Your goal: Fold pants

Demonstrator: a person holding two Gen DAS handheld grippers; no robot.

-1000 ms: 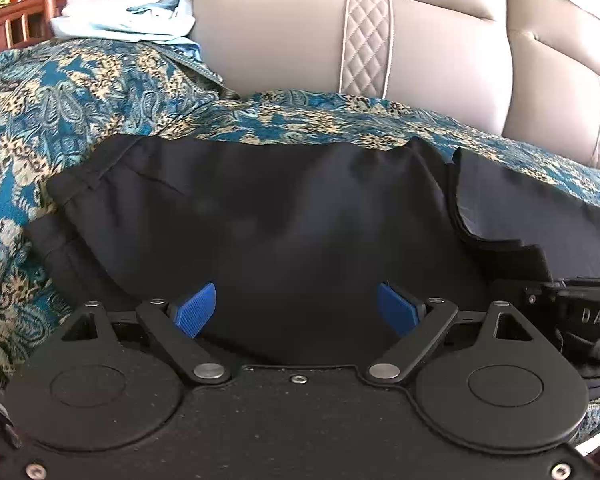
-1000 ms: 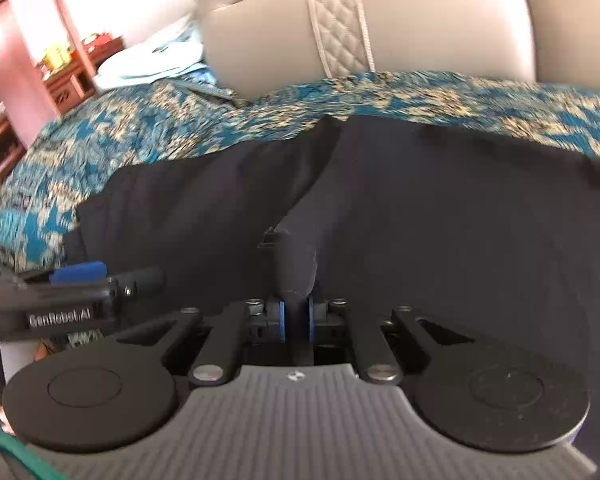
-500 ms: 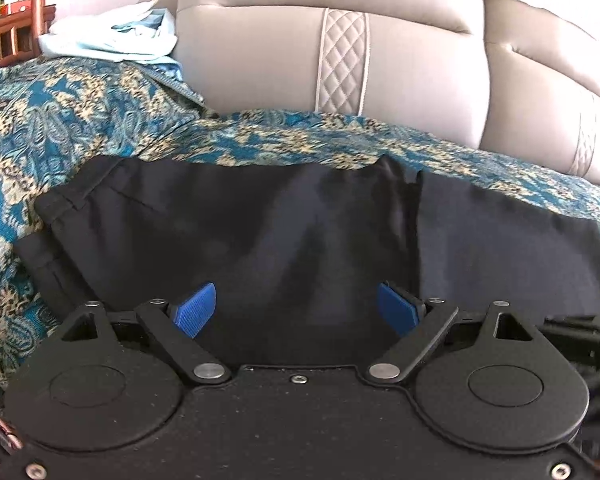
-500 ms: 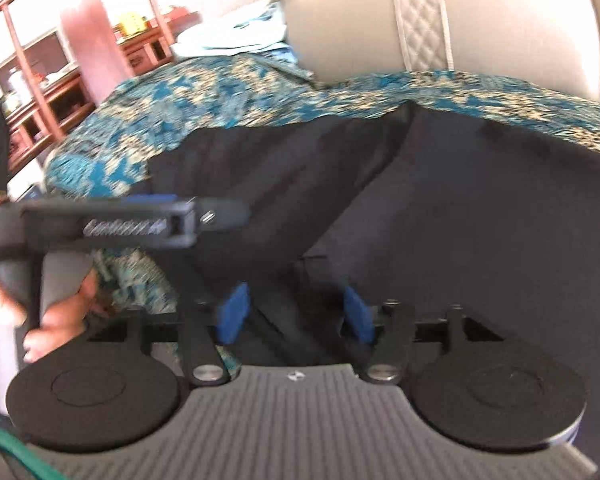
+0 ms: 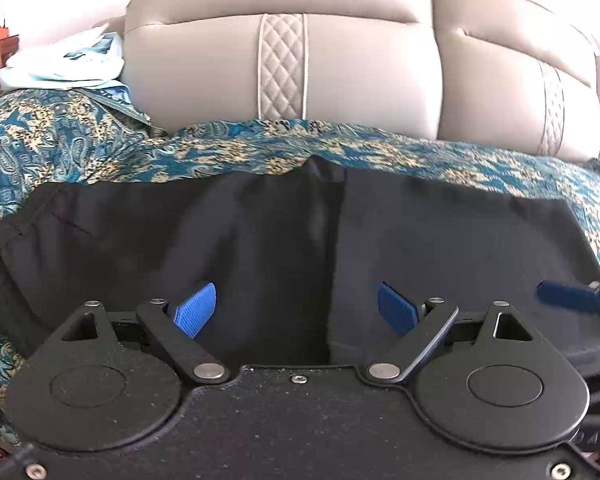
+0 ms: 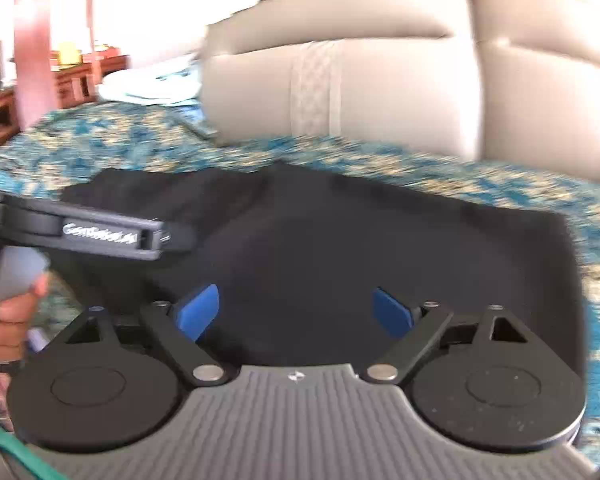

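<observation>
The black pants lie folded flat on a teal and gold patterned bedspread, with a folded layer covering their right part. My left gripper is open and empty, just above the pants' near edge. My right gripper is open and empty, above the same pants. The left gripper's body shows at the left of the blurred right wrist view. A blue fingertip of the right gripper shows at the right edge of the left wrist view.
A beige padded headboard stands behind the bedspread. Light blue folded cloth lies at the back left. Wooden furniture stands at the far left. A hand holds the left gripper's handle.
My right gripper was shut on a pants edge, let it go and opened wide. The folded layer now lies flat. Both grippers have pulled back a little.
</observation>
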